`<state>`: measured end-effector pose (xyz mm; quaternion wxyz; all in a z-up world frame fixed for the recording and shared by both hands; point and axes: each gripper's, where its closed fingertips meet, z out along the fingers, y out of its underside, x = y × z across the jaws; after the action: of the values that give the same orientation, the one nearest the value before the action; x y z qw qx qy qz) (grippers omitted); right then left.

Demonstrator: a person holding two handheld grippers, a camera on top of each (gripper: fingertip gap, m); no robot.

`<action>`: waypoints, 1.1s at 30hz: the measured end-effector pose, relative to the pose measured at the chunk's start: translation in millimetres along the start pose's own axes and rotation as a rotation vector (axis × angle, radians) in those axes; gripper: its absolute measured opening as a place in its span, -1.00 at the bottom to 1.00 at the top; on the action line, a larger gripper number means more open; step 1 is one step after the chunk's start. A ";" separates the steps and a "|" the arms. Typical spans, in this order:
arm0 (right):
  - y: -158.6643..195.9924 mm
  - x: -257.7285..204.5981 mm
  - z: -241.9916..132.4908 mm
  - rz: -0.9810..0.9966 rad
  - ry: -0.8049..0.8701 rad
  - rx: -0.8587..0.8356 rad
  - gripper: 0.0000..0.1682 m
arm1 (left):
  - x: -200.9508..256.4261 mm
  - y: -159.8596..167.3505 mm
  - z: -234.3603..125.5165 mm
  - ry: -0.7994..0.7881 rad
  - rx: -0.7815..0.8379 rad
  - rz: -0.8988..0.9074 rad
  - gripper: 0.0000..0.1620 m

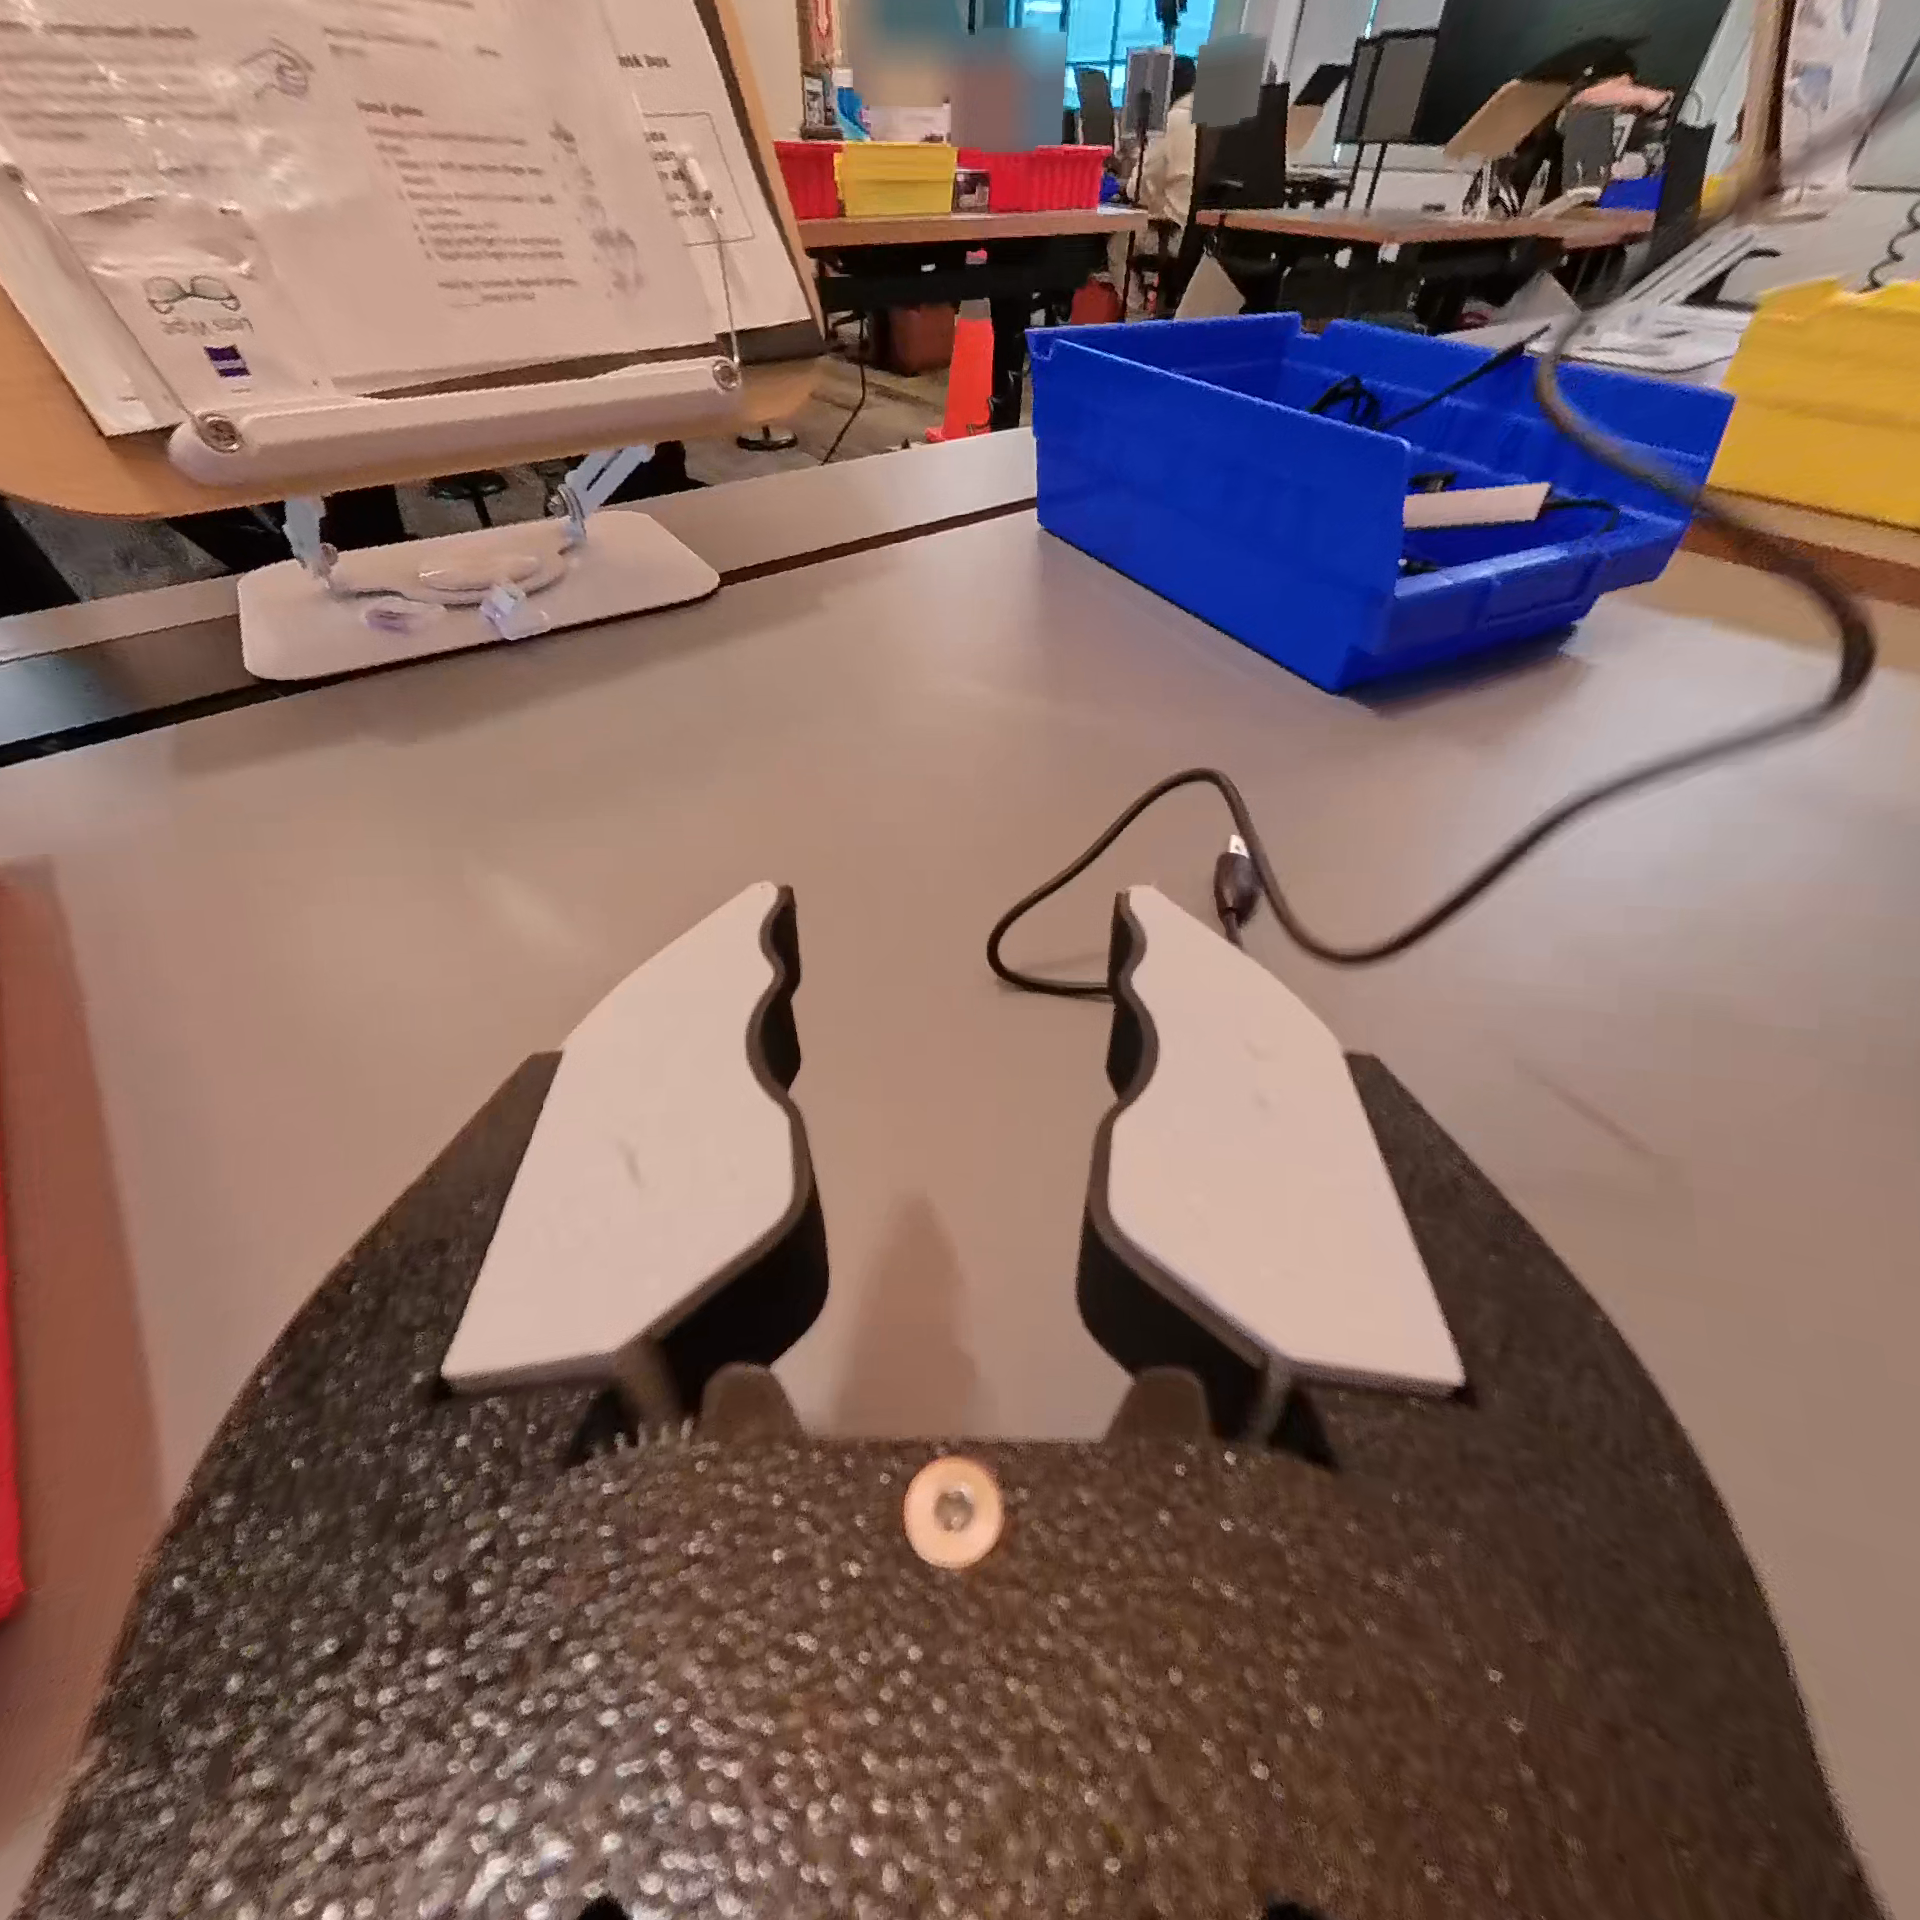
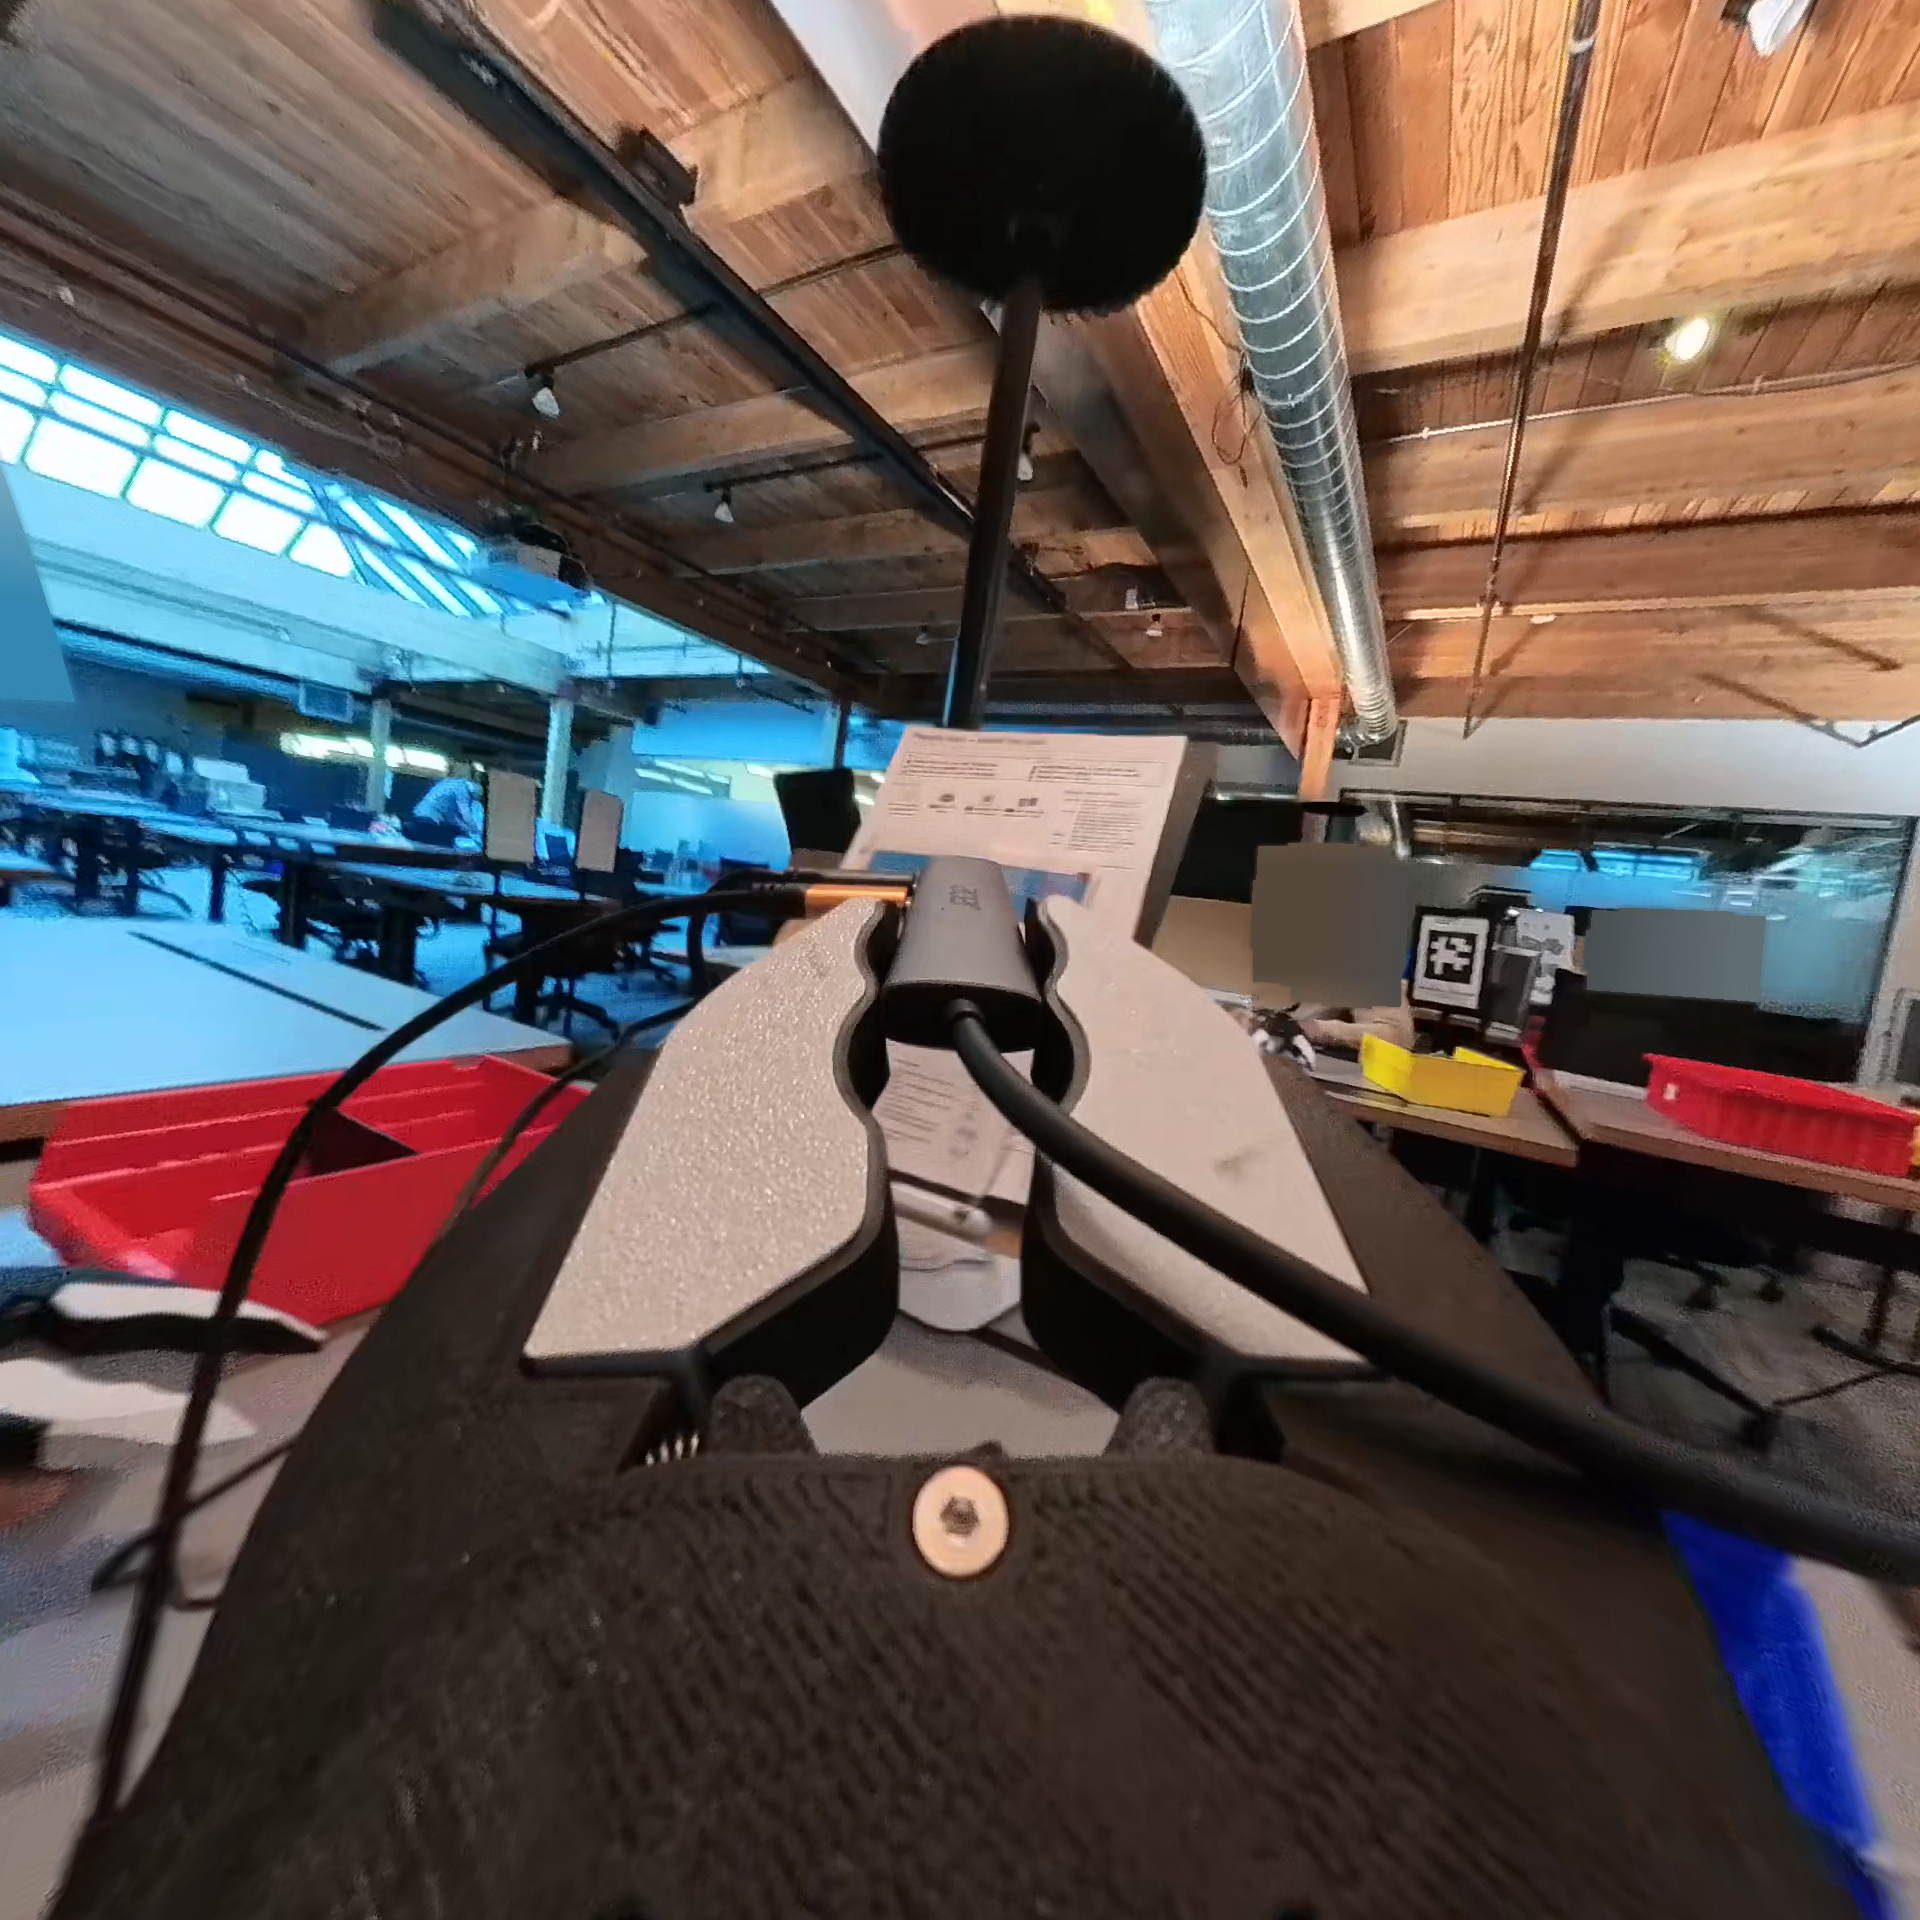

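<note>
My left gripper (image 1: 954, 902) is open and empty, low over the grey table (image 1: 727, 810). A thin black cable (image 1: 1101, 862) with a plug at its end (image 1: 1236, 883) lies on the table just beyond the right fingertip. My right gripper (image 2: 958, 914) is shut on a dark grey adapter hub (image 2: 961, 951) and holds it raised and tilted up. A thick black cord (image 2: 1195, 1216) runs from the hub back over the right finger. A thin black cable with an orange-metal plug (image 2: 842, 891) is plugged into the hub's left side and loops down to the left.
A blue bin (image 1: 1340, 499) with cables stands at the back right of the table, a yellow bin (image 1: 1839, 405) beyond it. A document stand with papers (image 1: 395, 260) is at the back left. A red bin (image 2: 260, 1174) sits left in the right wrist view. A round black microphone on a rod (image 2: 1039, 166) rises ahead. The left gripper's tips are roughly 35 centimetres from the right gripper's.
</note>
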<state>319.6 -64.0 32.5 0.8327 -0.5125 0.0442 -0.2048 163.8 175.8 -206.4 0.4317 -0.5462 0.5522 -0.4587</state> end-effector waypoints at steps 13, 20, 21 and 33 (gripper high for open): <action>-111.2 153.6 68.9 -0.228 0.309 0.026 -0.71 | -6.6 -17.1 -18.2 0.048 0.163 -0.102 -0.57; -187.7 169.7 120.0 -0.207 0.255 0.007 -0.71 | -1.3 -17.6 -19.0 0.027 0.168 -0.038 -0.57; -196.4 172.6 125.5 -0.210 0.260 0.010 -0.71 | 1.5 -16.0 -17.0 0.034 0.151 -0.020 -0.57; -283.3 220.8 176.1 -0.360 0.377 -0.062 -0.71 | 11.5 -12.1 -13.1 0.049 0.117 0.054 -0.57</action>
<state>487.2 -112.8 392.5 0.7439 -0.4901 0.1130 -0.4400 153.1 165.0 -191.6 0.4615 -0.4936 0.5493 -0.4916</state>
